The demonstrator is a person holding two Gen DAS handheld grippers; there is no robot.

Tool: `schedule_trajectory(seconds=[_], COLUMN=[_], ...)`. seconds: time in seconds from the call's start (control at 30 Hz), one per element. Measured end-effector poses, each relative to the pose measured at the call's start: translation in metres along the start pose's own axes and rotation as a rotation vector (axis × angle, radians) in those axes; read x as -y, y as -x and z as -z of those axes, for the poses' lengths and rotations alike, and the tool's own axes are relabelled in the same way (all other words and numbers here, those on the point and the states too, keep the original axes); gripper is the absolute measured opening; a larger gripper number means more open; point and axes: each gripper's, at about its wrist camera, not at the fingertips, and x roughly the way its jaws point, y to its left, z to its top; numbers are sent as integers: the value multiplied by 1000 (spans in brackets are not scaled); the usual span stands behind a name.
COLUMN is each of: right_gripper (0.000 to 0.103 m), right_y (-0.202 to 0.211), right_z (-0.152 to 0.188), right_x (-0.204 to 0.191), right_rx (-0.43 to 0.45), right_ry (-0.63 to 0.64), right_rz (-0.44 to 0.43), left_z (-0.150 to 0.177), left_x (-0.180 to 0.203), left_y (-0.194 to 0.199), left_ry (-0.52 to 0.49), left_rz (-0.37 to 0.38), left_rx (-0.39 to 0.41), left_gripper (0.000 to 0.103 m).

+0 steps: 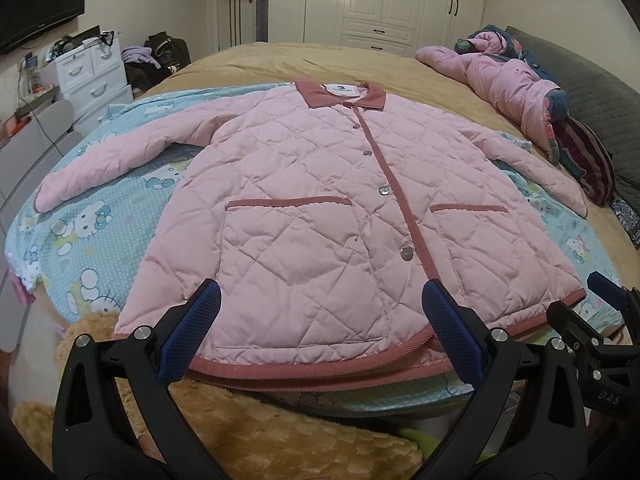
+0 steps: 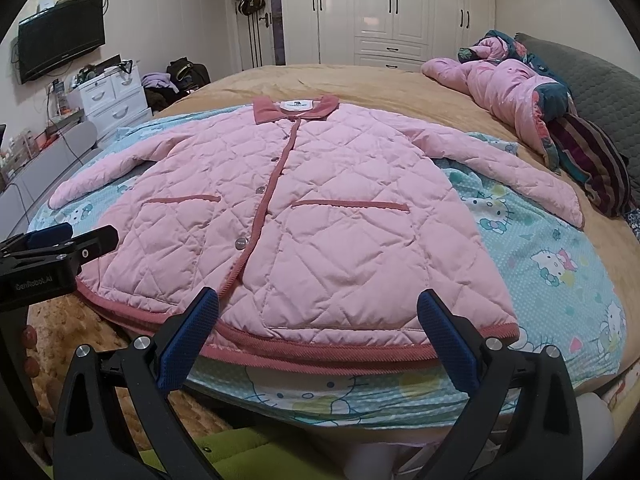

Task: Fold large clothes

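Observation:
A pink quilted jacket lies flat and buttoned on the bed, front up, both sleeves spread out, collar at the far end. It has darker pink trim on hem, pockets and collar. My left gripper hovers open just before the hem, left of the button line. My right gripper stands open over the hem's right half. Neither holds anything. The right gripper's tip shows at the edge of the left wrist view, and the left gripper's tip shows in the right wrist view.
A light blue cartoon-print sheet lies under the jacket on a tan bedspread. A heap of pink and dark clothes sits at the far right. White drawers stand left of the bed, wardrobes behind.

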Motion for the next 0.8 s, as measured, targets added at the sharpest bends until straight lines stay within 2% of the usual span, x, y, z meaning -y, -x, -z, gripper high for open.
schedule_trajectory(seconds=[0.43,0.8], right_gripper=[99,99], right_y=[-8,-26], right_z=[-8,-36], right_x=[1,10], right_rx=[7,27], right_ry=[0,-14], right_rz=[-7,-14], left_z=[-9,-42], left_x=[1,9], left_y=[-11,-37], left_ry=[-7,0], left_rz=[-18,-15], left_rx=[-10,-32], left_gripper=[94,94])
